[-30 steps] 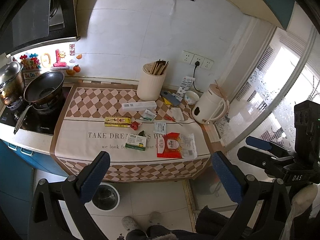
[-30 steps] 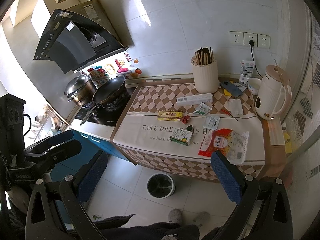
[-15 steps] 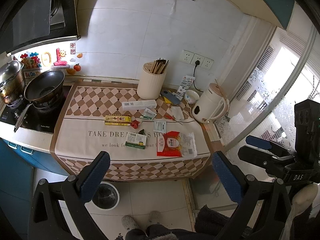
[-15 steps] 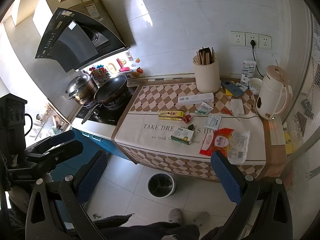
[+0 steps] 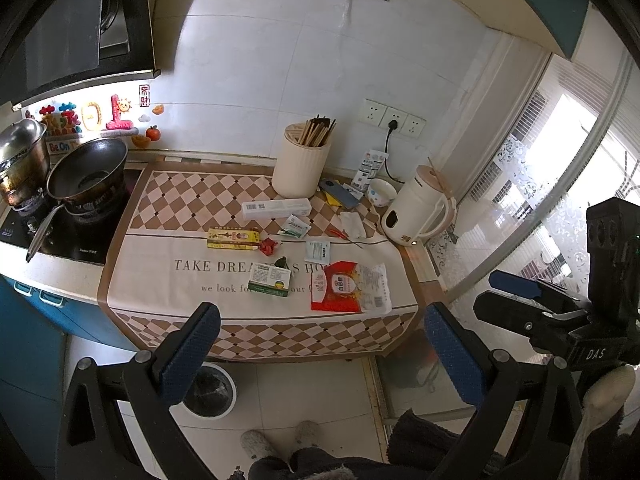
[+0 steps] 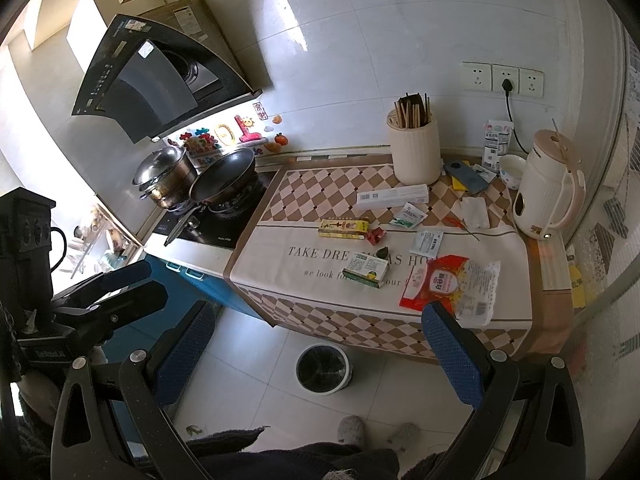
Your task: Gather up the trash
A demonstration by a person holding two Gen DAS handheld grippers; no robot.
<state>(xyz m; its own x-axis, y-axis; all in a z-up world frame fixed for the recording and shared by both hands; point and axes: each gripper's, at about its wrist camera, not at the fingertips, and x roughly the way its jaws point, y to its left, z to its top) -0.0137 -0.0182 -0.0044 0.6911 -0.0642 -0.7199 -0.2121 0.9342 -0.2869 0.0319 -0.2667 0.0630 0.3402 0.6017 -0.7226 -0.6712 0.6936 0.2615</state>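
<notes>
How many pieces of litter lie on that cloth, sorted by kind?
Boxes: 3, white, yellow, green
Sachets: 2, one, another
Red bag: 1
Red wrapper: 1
Tissue: 1
Total: 8

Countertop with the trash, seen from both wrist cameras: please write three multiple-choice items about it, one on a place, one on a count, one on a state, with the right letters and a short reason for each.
1. Where is the trash bin?
A. on the cloth
B. on the floor in front of the counter
C. on the stove

2. How many wall sockets have a plug in them?
A. none
B. one
C. three

3. In what state are the left gripper and the right gripper?
A. both open, holding nothing
B. both shut on a wrapper
C. one open, one shut

Answers:
1 B, it stands on the floor tiles below the cloth's edge.
2 B, only the middle socket holds a black plug.
3 A, each gripper's blue pads stand wide apart with nothing between them.
</notes>
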